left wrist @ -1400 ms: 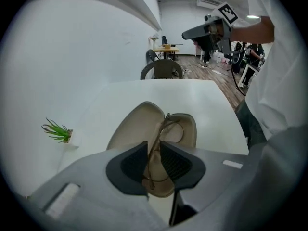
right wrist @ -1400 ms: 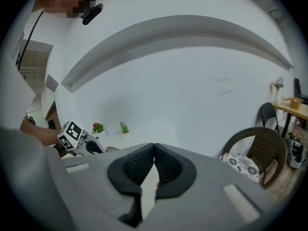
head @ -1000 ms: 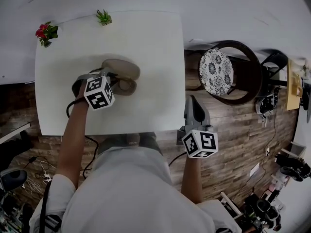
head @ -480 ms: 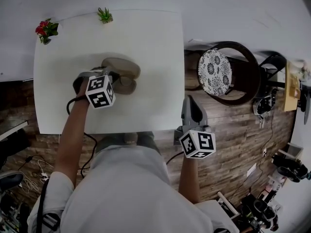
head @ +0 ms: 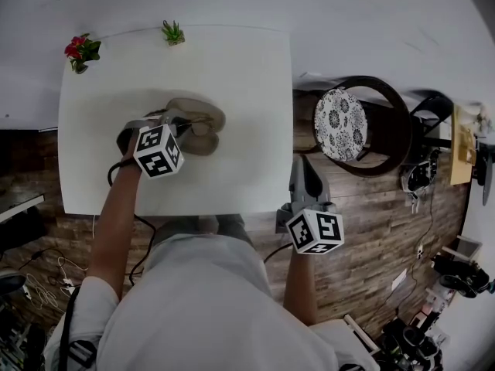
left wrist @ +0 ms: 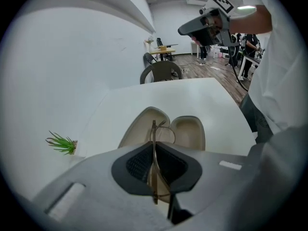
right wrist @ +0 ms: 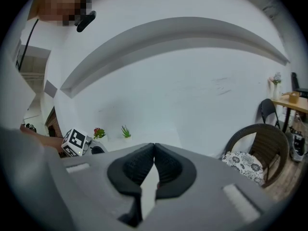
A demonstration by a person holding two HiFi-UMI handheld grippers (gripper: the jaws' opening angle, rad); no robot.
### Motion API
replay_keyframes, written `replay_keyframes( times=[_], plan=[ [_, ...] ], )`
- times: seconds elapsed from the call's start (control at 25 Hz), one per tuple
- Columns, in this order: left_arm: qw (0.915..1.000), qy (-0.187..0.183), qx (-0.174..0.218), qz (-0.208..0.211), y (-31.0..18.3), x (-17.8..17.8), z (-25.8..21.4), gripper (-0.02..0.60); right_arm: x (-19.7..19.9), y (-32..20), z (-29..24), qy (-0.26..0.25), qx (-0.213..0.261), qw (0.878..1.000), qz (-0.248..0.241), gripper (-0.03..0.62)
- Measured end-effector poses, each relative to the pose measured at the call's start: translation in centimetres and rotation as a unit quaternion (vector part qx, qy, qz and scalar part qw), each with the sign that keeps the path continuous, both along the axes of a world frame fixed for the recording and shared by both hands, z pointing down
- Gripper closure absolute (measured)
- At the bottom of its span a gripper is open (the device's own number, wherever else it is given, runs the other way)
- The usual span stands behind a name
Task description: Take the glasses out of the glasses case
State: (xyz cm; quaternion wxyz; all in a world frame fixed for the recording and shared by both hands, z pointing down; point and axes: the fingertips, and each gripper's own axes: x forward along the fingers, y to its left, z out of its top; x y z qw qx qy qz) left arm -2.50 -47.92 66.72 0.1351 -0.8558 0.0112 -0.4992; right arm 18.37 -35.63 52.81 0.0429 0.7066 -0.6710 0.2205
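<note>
An open beige glasses case (head: 203, 115) lies on the white table (head: 240, 76), its two halves spread side by side (left wrist: 188, 132). My left gripper (head: 184, 122) hovers at the case's near-left side and is shut on thin-framed glasses (left wrist: 154, 134). The metal frame stands edge-on between the jaws, and a lens ring pokes out over the case. My right gripper (head: 304, 162) hangs off the table's right edge over the wood floor. Its jaws (right wrist: 154, 147) are shut with nothing between them.
A red flower pot (head: 80, 51) and a small green plant (head: 172, 32) stand at the table's far edge. A round chair with a patterned cushion (head: 343, 114) stands right of the table. A black cable (head: 116, 176) runs off the left gripper.
The head view has shifted a little. Both grippers stay in about the same places, the left still at the case with the glasses.
</note>
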Motion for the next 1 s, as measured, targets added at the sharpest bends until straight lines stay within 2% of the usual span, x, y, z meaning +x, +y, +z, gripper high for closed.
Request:
replay_keyframes(
  times=[0.32,0.52,0.76,1.0],
  plan=[
    [0.997,0.055,0.017,-0.051,-0.4,-0.2,-3.7,0.555,-0.6,-0.2,-1.2,-0.002,0.018,1.0,-0.015,0.591],
    [0.9893,0.101,0.025,-0.102,-0.6,-0.9,-6.3,0.555,-1.0,-0.3,-2.2,-0.005,0.034,0.999,-0.027,0.591],
    [0.9706,0.169,0.048,-0.165,-0.6,-2.1,-10.3,0.557,-1.6,-0.2,-3.2,-0.008,0.05,0.998,-0.042,0.591],
    [0.9442,0.235,0.082,-0.216,-0.4,-3.3,-14.9,0.557,-2.4,-0.3,-4.7,-0.008,0.068,0.996,-0.058,0.591]
  ],
)
